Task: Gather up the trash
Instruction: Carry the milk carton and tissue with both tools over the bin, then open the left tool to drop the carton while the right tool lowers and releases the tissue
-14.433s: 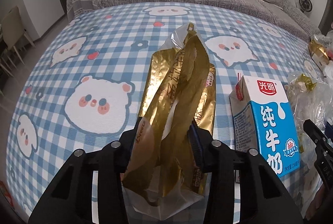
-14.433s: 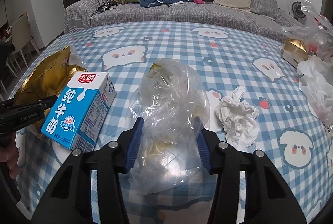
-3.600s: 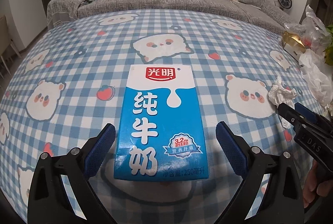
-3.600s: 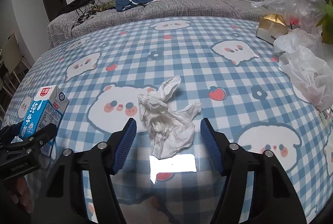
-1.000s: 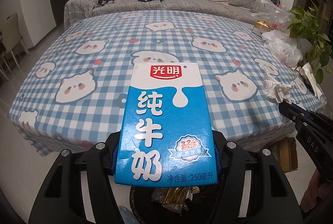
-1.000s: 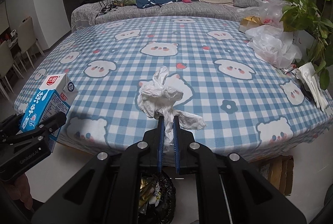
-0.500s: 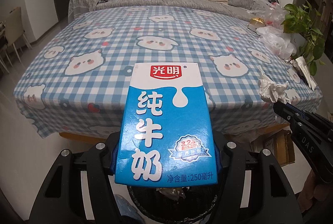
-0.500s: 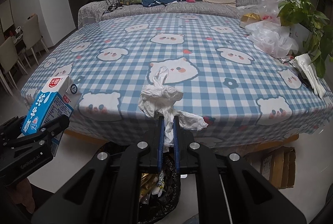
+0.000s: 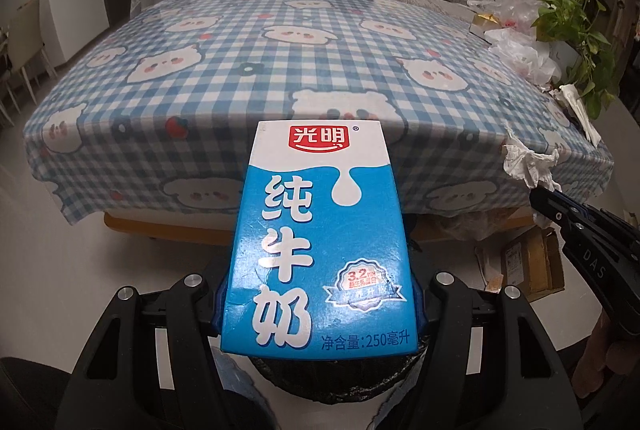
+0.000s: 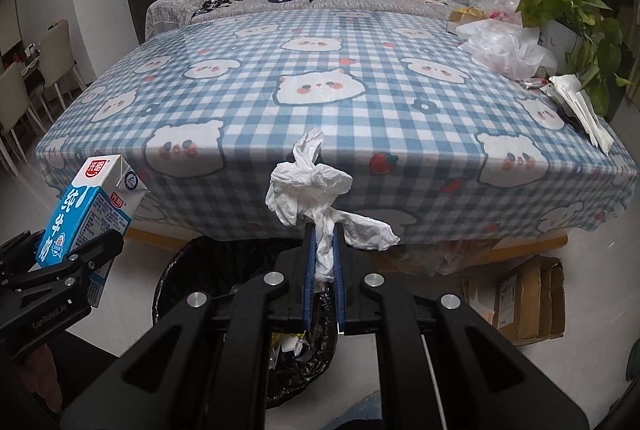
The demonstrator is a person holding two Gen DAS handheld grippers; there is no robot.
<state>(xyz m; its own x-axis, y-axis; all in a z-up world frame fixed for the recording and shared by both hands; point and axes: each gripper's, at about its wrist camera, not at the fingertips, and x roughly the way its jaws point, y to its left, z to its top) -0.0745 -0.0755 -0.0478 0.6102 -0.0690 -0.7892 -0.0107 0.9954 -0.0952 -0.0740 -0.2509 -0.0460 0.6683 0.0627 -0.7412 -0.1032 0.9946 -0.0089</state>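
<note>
Trash fills both of my grippers. My left gripper (image 9: 318,304) is clamped on a blue-and-white rectangular milk carton (image 9: 320,242) with a red logo at its white top, the blue pads pressing its two side faces near the bottom; the carton stands upright between them. From my right wrist view the same carton (image 10: 86,214) shows at the left edge, tilted, gripped by the black fingers of that left tool. My right gripper (image 10: 322,258) is pressed nearly together on a crumpled white paper tissue (image 10: 316,194), pinching its twisted lower part while the bunched top and one loose tail stick out above and to the right of the pads. Below both grippers sits a round bin lined with a black plastic bag (image 10: 200,270), with wrappers visible inside; in the left view only its dark rim (image 9: 332,378) shows, under the carton. Beyond is the table with a blue-and-white checked cloth printed with bear faces (image 10: 320,78). On its far right side lie crumpled clear plastic bags (image 10: 508,50), beside a green potted plant (image 10: 568,2). A brown cardboard box (image 10: 528,298) sits on the floor under the table's right end.
</note>
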